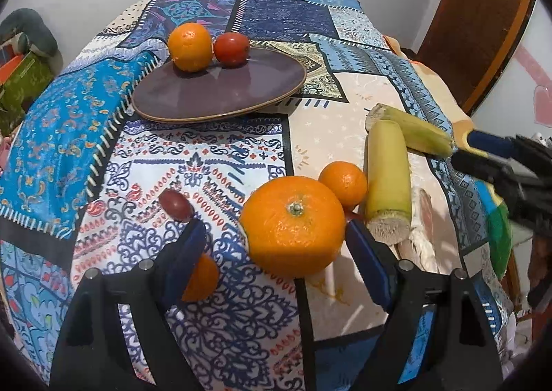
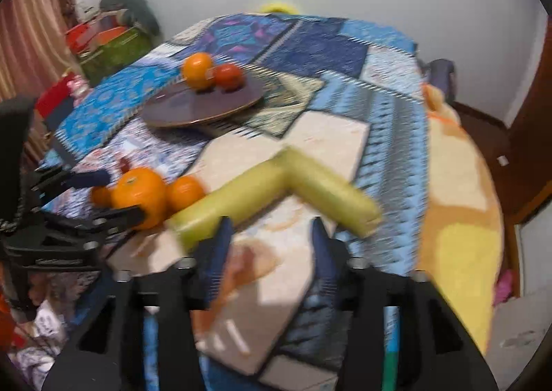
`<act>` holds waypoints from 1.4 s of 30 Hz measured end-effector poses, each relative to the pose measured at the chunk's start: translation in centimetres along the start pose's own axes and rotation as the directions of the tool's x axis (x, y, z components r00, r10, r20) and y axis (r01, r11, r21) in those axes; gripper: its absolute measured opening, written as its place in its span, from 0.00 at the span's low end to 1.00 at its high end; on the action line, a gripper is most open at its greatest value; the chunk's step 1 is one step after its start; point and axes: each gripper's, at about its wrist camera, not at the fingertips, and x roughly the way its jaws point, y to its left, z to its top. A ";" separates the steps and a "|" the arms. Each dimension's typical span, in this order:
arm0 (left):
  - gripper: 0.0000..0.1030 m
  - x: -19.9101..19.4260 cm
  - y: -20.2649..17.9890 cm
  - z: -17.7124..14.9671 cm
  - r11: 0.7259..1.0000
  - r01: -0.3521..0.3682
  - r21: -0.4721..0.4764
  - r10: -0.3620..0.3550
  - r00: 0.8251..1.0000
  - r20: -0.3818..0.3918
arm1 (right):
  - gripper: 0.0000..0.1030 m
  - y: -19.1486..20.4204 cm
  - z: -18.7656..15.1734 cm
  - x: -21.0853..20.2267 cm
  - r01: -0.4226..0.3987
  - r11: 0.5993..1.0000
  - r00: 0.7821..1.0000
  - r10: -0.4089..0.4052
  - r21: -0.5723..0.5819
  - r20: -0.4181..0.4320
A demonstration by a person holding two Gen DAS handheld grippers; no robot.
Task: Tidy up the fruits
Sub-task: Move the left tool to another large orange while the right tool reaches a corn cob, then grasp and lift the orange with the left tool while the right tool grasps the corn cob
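A purple plate (image 1: 220,94) at the back of the table holds an orange (image 1: 189,46) and a red tomato (image 1: 232,48). My left gripper (image 1: 276,236) is open, its blue pads either side of a large orange (image 1: 293,223) on the cloth. A small orange (image 1: 343,184), another small orange (image 1: 201,277) under the left pad and a red grape (image 1: 176,204) lie close by. Two yellow-green cane pieces (image 1: 388,180) (image 1: 414,129) lie to the right. My right gripper (image 2: 269,236) is open just before the cane pieces (image 2: 276,191), and empty.
A patchwork cloth (image 1: 241,322) covers the round table. The plate also shows in the right wrist view (image 2: 203,104). Bags and boxes (image 2: 110,42) stand at the back left by the wall. A wooden door (image 1: 483,18) is at the right.
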 end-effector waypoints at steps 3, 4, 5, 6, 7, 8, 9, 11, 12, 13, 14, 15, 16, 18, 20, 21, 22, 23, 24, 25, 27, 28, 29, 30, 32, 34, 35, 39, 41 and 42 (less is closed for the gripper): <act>0.78 0.7 -0.2 0.0 1.000 0.003 0.007 -0.003 1.000 0.002 | 0.52 -1.5 0.9 1.4 0.004 1.000 1.000 -0.004 0.002 -0.025; 0.76 0.8 -0.3 0.1 1.000 0.008 0.006 -0.008 1.000 0.000 | 0.52 -1.9 1.1 2.0 0.009 1.000 0.999 -0.010 -0.002 -0.036; 0.71 1.1 -0.3 0.2 1.000 0.022 0.002 -0.022 1.000 -0.009 | 0.52 -2.2 1.4 2.8 0.016 1.000 0.999 -0.016 -0.008 -0.052; 0.67 1.4 -0.3 0.3 0.999 0.033 -0.002 -0.033 0.999 -0.015 | 0.52 -2.5 1.7 3.7 0.014 1.000 0.997 -0.015 -0.015 -0.071; 0.66 1.5 -0.4 0.4 0.999 0.041 -0.004 -0.041 0.999 -0.017 | 0.53 -2.7 1.7 4.2 0.017 1.000 0.997 -0.018 -0.017 -0.079; 0.65 1.6 -0.5 0.5 0.999 0.042 -0.003 -0.042 0.999 -0.014 | 0.53 -2.7 1.9 4.7 0.032 0.999 0.996 -0.035 -0.029 -0.082; 0.65 1.6 -0.5 0.5 0.999 0.041 -0.003 -0.041 0.999 -0.011 | 0.53 -2.8 2.2 5.4 0.036 0.998 0.994 -0.040 -0.042 -0.097; 0.65 1.7 -0.5 0.7 0.999 0.044 -0.009 -0.044 0.999 -0.005 | 0.56 -2.8 2.5 6.1 0.008 0.999 0.993 -0.013 -0.049 -0.113; 0.65 1.7 -0.4 0.8 0.999 0.047 -0.012 -0.047 0.999 -0.004 | 0.59 -2.8 2.6 6.4 -0.003 0.998 0.993 -0.004 -0.058 -0.119; 0.64 1.8 -0.3 0.8 0.999 0.051 -0.018 -0.052 0.999 -0.002 | 0.61 -2.7 2.6 6.7 -0.008 0.998 0.993 0.000 -0.067 -0.122; 0.64 1.8 -0.3 0.9 0.998 0.054 -0.024 -0.054 0.999 0.000 | 0.62 -2.6 2.6 6.9 -0.012 0.997 0.992 0.002 -0.077 -0.127; 0.64 1.8 -0.3 0.9 0.998 0.053 -0.027 -0.053 0.999 0.001 | 0.62 -2.5 2.6 7.1 -0.016 0.996 0.991 0.005 -0.083 -0.133; 0.64 1.8 -0.2 0.9 0.998 0.049 -0.028 -0.049 0.999 0.002 | 0.60 -2.5 2.6 7.4 -0.016 0.996 0.991 0.005 -0.083 -0.137; 0.64 1.7 -0.1 0.9 0.999 0.042 -0.030 -0.042 0.999 0.002 | 0.58 -2.4 2.3 7.3 -0.007 0.997 0.992 -0.003 -0.079 -0.129; 0.64 1.4 0.0 0.7 0.999 0.028 -0.029 -0.027 1.000 0.003 | 0.49 -2.3 1.9 6.9 0.006 0.997 0.992 -0.016 -0.082 -0.122; 0.64 1.3 0.1 0.6 0.999 0.022 -0.029 -0.022 1.000 0.002 | 0.42 -2.3 1.5 6.5 0.002 0.997 0.993 -0.011 -0.072 -0.121; 0.64 1.1 0.2 0.4 0.999 0.018 -0.032 -0.018 1.000 0.000 | 0.38 -2.4 1.2 6.2 -0.006 0.998 0.992 -0.001 -0.056 -0.123; 0.64 1.0 0.4 0.3 0.999 0.017 -0.034 -0.017 1.000 -0.003 | 0.37 -2.6 0.8 5.9 -0.011 0.999 0.992 0.007 -0.033 -0.127; 0.64 0.8 0.5 0.2 0.999 0.016 -0.034 -0.017 1.000 -0.005 | 0.36 -2.7 0.5 5.6 -0.015 1.000 0.991 0.015 0.001 -0.134; 0.64 0.7 0.7 0.1 0.999 0.014 -0.033 -0.014 1.000 -0.007 | 0.35 -2.7 0.1 5.2 -0.023 1.000 0.990 0.026 0.021 -0.139; 0.64 0.3 0.7 -0.3 1.000 0.007 -0.022 -0.007 1.000 -0.008 | 0.33 -2.4 -0.7 4.4 -0.049 0.998 0.988 0.054 0.040 -0.143; 0.64 0.2 0.6 -0.4 1.000 0.004 -0.011 -0.004 1.000 -0.010 | 0.33 -2.1 -1.1 4.0 -0.057 0.998 0.987 0.062 0.039 -0.145; 0.64 0.1 0.5 -0.6 1.000 -0.001 0.001 0.001 1.000 -0.012 | 0.33 -1.8 -1.4 3.7 -0.062 0.997 0.986 0.067 0.036 -0.150; 0.64 0.1 0.4 -0.7 1.000 -0.006 0.012 0.006 1.000 -0.015 | 0.33 -1.6 -1.5 3.5 -0.066 0.997 0.985 0.071 0.034 -0.155; 0.64 0.2 0.1 -0.8 0.999 -0.022 0.036 0.022 0.999 -0.023 | 0.34 -1.6 -1.4 3.6 -0.073 0.997 0.984 0.078 0.039 -0.162; 0.64 0.3 -0.1 -0.7 0.999 -0.030 0.043 0.031 0.999 -0.026 | 0.34 -1.7 -0.9 3.7 -0.075 0.996 0.985 0.081 0.042 -0.150; 0.64 0.4 -0.1 -0.7 0.999 -0.033 0.043 0.034 0.999 -0.026 | 0.34 -1.8 -0.5 3.9 -0.073 0.997 0.986 0.077 0.038 -0.146; 0.64 0.9 -0.2 -0.4 0.998 -0.039 0.045 0.040 0.999 -0.031 | 0.35 -1.7 0.4 5.0 -0.072 0.997 0.987 0.073 0.015 -0.146; 0.64 1.1 -0.4 -0.3 0.997 -0.049 0.056 0.051 0.998 -0.029 | 0.35 -1.7 0.5 5.6 -0.069 0.998 0.987 0.070 0.012 -0.146; 0.64 1.2 -0.5 -0.3 0.996 -0.057 0.063 0.059 0.998 -0.024 | 0.33 -1.7 0.5 5.9 -0.064 0.998 0.988 0.066 0.012 -0.141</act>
